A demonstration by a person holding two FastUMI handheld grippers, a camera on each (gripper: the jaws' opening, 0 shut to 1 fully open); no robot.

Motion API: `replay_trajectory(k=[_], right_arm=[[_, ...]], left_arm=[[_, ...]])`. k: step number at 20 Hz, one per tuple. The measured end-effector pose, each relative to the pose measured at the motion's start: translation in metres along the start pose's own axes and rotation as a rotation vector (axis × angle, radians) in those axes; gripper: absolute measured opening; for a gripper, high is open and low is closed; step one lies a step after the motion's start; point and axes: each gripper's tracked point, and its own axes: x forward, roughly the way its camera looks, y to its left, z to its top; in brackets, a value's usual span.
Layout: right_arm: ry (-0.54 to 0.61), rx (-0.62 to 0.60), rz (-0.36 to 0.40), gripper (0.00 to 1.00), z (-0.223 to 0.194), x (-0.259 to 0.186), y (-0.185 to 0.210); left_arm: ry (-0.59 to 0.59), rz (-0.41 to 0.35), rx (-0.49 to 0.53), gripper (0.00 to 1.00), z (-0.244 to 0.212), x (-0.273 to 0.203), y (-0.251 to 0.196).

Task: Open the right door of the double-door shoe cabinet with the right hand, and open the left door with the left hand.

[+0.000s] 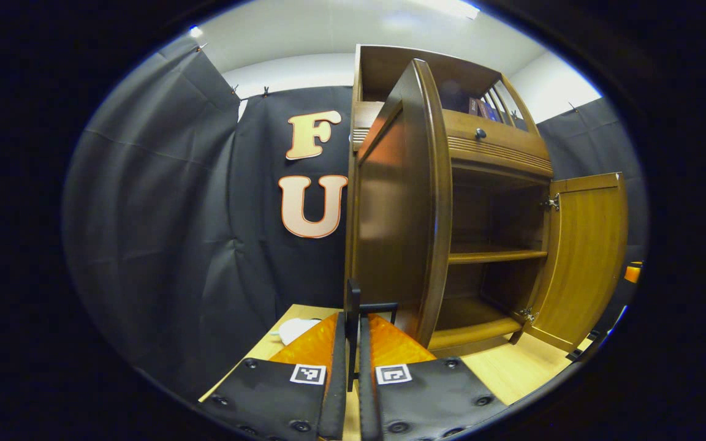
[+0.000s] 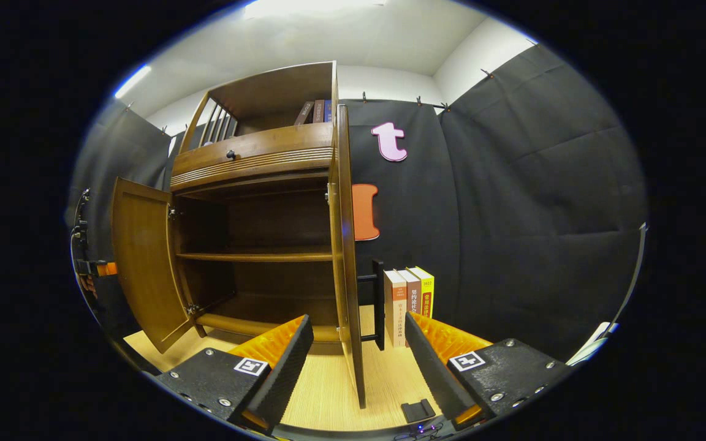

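In the left gripper view, my left gripper (image 1: 353,343) has its jaws nearly closed on the black handle (image 1: 353,306) of the left door (image 1: 399,202), which stands upright and swung wide from the cabinet (image 1: 494,153).

In the right gripper view, my right gripper (image 2: 359,349) has its jaws spread wide, holding nothing; the right door (image 2: 345,245) stands edge-on between them, already open.

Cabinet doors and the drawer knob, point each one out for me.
left door (image 2: 144,263): right gripper view, middle of its inner panel.
right door (image 1: 583,257): left gripper view, middle of its inner panel.
drawer knob (image 1: 480,133): left gripper view, on the dark knob itself.
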Motion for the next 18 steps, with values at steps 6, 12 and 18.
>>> replay_trajectory(k=[6, 12, 18], right_arm=[[-0.01, 0.011, 0.003, 0.92, 0.008, 0.002, 0.004], [-0.002, 0.028, -0.005, 0.99, 0.01, 0.005, 0.003], [0.0, 0.003, -0.004, 0.92, 0.015, 0.002, 0.005]], left_arm=[[0.004, -0.079, 0.028, 0.1, 0.001, 0.004, 0.032], [-0.003, -0.163, -0.003, 0.06, 0.002, 0.01, 0.052], [0.024, -0.159, 0.086, 0.02, -0.008, -0.004, 0.064]])
